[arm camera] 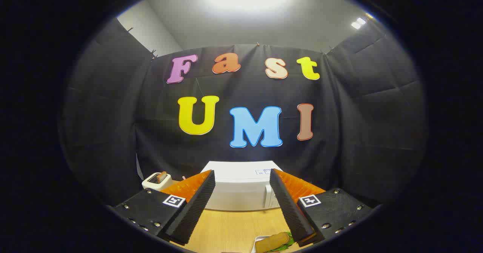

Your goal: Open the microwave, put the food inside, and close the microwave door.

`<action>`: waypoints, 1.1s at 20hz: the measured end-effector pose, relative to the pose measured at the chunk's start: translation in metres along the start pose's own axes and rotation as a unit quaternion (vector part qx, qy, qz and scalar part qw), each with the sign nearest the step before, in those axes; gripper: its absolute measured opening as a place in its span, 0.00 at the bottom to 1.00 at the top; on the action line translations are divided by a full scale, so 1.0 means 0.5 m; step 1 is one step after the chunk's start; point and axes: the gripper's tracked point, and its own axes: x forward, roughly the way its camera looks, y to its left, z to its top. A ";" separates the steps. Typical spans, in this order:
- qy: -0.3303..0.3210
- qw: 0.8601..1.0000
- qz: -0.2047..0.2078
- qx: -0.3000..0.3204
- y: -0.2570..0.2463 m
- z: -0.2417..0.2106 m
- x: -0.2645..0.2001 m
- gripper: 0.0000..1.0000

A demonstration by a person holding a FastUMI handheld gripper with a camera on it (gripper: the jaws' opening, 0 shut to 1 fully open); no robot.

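Fingers (242, 204) spread wide, holding nothing, aimed level across a pale wooden tabletop (230, 226) toward 12 o'clock. Just under the right finger, at roughly 5 o'clock from the gap between them: the food (272, 242), a long bread roll with green leaves on a white plate (256, 244), partly hidden. Long axis of the roll running from about 8 o'clock up toward 2 o'clock; which end counts as the front, impossible to tell. Dead ahead beyond the fingertips, well apart from them: the white microwave (239, 190), standing square on the tabletop against the black booth wall, front face turned toward the fingers, long axis running 9 to 3 o'clock. Door apparently closed, with what looks like a handle (267, 197) near its right side, close to the right fingertip in this view. At 10 o'clock from the fingers, left of the microwave: a small cream toaster (156, 180) with a slice standing in its slot. Judged from this layout, barely begun: door unopened, food still on its plate outside, closing still to come.
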 end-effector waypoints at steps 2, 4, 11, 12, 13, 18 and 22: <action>-0.002 1.000 0.001 -0.002 0.008 -0.001 0.003 0.94; -0.004 1.000 -0.001 -0.003 0.011 0.000 0.007 0.94; -0.009 1.000 -0.013 -0.001 0.007 -0.001 0.012 0.94; -0.006 1.000 -0.011 -0.002 0.008 -0.005 0.012 0.94; -0.003 1.000 -0.010 -0.002 0.009 -0.007 0.013 0.94; 0.003 1.000 -0.012 -0.004 0.007 -0.026 0.020 0.94; 0.005 1.000 -0.013 -0.005 0.006 -0.035 0.025 0.94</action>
